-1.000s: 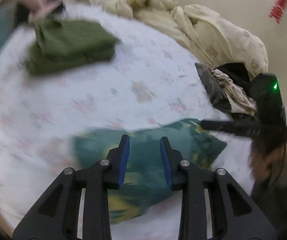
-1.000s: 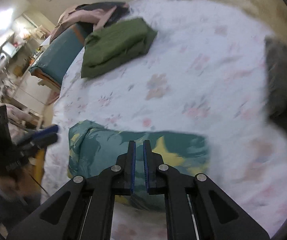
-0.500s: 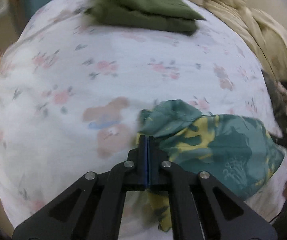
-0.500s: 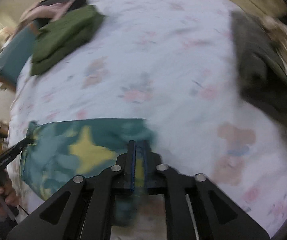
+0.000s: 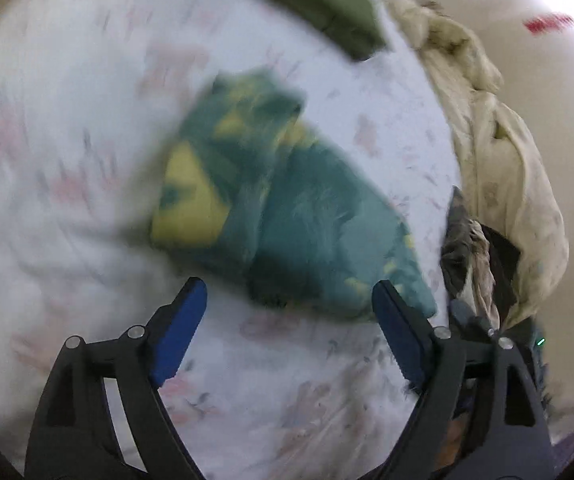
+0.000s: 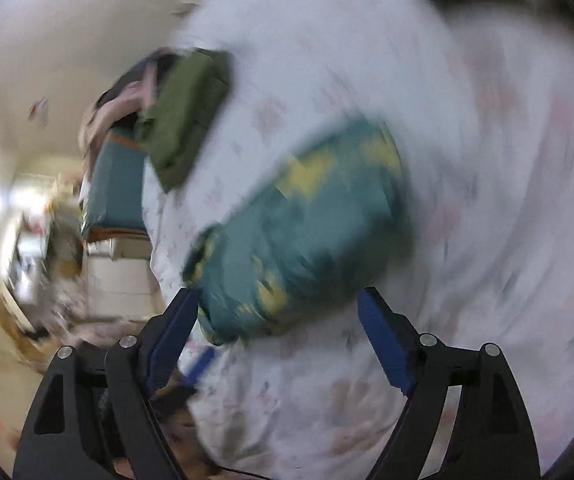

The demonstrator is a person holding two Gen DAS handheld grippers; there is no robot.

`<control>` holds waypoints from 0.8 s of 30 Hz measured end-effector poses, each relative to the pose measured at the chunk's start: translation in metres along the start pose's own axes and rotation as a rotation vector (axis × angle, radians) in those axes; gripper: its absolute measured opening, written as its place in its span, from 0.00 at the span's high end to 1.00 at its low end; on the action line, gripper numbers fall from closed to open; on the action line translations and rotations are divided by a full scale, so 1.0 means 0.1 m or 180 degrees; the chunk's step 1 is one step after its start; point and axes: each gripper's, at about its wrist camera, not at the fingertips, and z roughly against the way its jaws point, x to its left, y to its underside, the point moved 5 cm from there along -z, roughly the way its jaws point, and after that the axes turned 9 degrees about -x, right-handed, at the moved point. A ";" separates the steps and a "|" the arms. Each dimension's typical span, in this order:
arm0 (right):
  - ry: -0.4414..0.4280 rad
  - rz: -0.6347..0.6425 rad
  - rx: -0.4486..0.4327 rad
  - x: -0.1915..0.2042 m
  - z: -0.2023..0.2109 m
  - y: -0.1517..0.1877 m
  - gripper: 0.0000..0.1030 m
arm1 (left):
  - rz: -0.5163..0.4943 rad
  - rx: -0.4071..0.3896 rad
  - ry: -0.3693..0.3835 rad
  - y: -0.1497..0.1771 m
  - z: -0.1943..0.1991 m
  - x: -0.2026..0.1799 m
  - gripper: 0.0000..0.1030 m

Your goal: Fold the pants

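Surroundings first: folded green garment point(image 5: 319, 0) at 12 o'clock on the bed point(image 5: 67, 100), cream blanket point(image 5: 499, 152) bunched along 2–3 o'clock, dark clothes heap point(image 5: 471, 256) at 3 o'clock just beside the pants. Nothing lies between either tongs and the pants. Left tongs point(image 5: 289, 334) wide open, holding nothing. Right tongs point(image 6: 277, 334) wide open too, empty; contact with the pants unclear, frames blurred. Pants point(image 5: 283, 208) folded, mid-bed; long axis runs 10 to 4 o'clock in left view, 7 to 1 point(image 6: 299, 232) in right view.
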 end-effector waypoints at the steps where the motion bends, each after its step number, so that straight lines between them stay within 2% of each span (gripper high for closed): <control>1: 0.0015 -0.0139 0.0015 -0.10 -0.10 -0.01 0.18 | 0.0099 -0.0049 -0.0014 -0.01 -0.06 0.08 0.20; 2: 0.0058 -0.0234 0.0010 -0.18 -0.19 -0.04 0.18 | 0.0232 -0.0135 -0.0102 -0.05 -0.11 0.19 0.20; 3: 0.0050 -0.0290 -0.0008 -0.24 -0.26 -0.08 0.18 | 0.0400 -0.0252 -0.0071 -0.11 -0.14 0.29 0.20; 6: -0.0090 -0.0388 -0.0171 -0.30 -0.35 -0.23 0.20 | 0.0673 -0.0381 0.0196 -0.27 -0.21 0.44 0.21; 8: -0.0103 -0.0367 -0.0275 -0.26 -0.41 -0.32 0.20 | 0.0683 -0.0404 0.0180 -0.31 -0.22 0.41 0.21; 10: -0.0182 -0.0392 -0.0314 -0.20 -0.47 -0.37 0.20 | 0.0411 -0.0555 0.0185 -0.40 -0.23 0.31 0.22; 11: -0.0207 -0.0393 -0.0299 -0.16 -0.51 -0.36 0.20 | 0.0361 -0.0595 0.0116 -0.42 -0.23 0.29 0.38; 12: -0.0175 -0.0357 -0.0292 -0.13 -0.54 -0.35 0.25 | 0.0396 -0.0613 0.0104 -0.45 -0.23 0.27 0.50; 13: -0.0160 -0.0324 -0.0338 -0.10 -0.52 -0.36 0.28 | 0.0378 -0.0626 0.0171 -0.48 -0.24 0.23 0.50; 14: -0.0229 -0.0276 -0.0384 -0.06 -0.53 -0.39 0.36 | 0.0278 -0.0634 0.0170 -0.50 -0.27 0.19 0.50; 15: -0.0206 -0.0176 -0.0380 -0.03 -0.57 -0.42 0.46 | 0.0112 -0.0613 0.0079 -0.54 -0.34 0.15 0.56; 16: -0.0131 -0.0099 -0.0333 -0.04 -0.61 -0.44 0.49 | 0.0072 -0.0595 0.0063 -0.56 -0.39 0.15 0.61; 18: -0.0089 0.0040 -0.0329 -0.01 -0.64 -0.51 0.61 | 0.0085 -0.0538 0.0116 -0.64 -0.50 0.16 0.79; 21: -0.0205 0.0299 -0.0380 0.10 -0.59 -0.52 0.71 | -0.0068 -0.0557 0.0259 -0.68 -0.47 0.07 0.89; 24: -0.0381 0.0504 -0.0474 0.25 -0.49 -0.52 0.74 | -0.0151 -0.0665 0.0483 -0.76 -0.29 0.00 0.90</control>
